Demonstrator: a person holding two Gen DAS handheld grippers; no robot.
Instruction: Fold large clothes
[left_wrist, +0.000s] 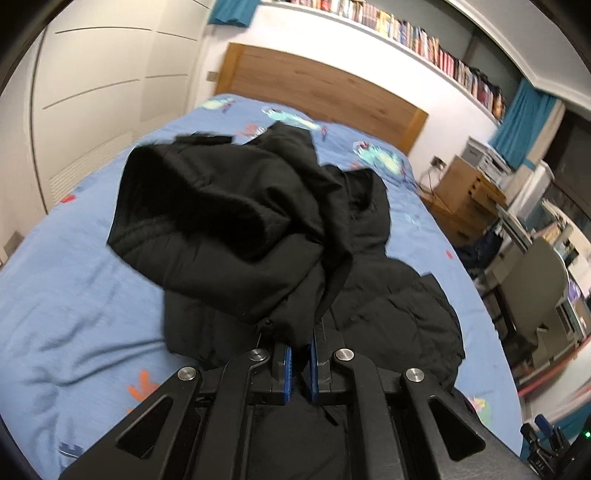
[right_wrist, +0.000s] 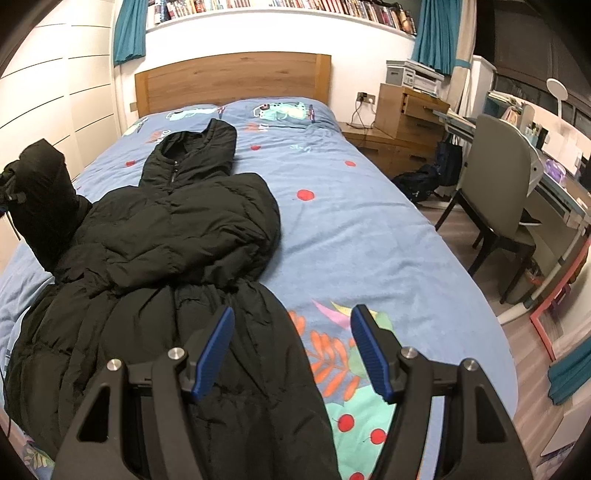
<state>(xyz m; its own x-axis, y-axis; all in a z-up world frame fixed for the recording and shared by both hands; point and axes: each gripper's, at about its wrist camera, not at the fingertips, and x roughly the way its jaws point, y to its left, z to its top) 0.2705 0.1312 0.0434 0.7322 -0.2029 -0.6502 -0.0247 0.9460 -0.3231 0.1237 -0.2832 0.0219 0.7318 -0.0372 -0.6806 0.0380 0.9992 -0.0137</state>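
We had the coat (right_wrist: 162, 236) lying lengthwise on the bed (right_wrist: 369, 236), nearer its left edge, hood toward the headboard (right_wrist: 229, 77) and hem at the foot edge. Our left gripper (left_wrist: 300, 350) had its jaws closed on black fabric, and the sleeve (left_wrist: 192, 206) hung lifted in front of it, above the coat's body; in the right wrist view that same sleeve (right_wrist: 40, 199) stood raised at the bed's left edge. Our right gripper (right_wrist: 291, 350) had its jaws open on nothing, over the hem's right side.

We judged the step to be folding this sleeve across the chest. To do it well, we would have carried the cuff level over the body, low enough that the padding did not balloon, and laid it flat along the front before releasing. The puffy fill looked springy, so the free gripper could have pressed the shoulder to keep the coat from dragging toward the bed's edge.
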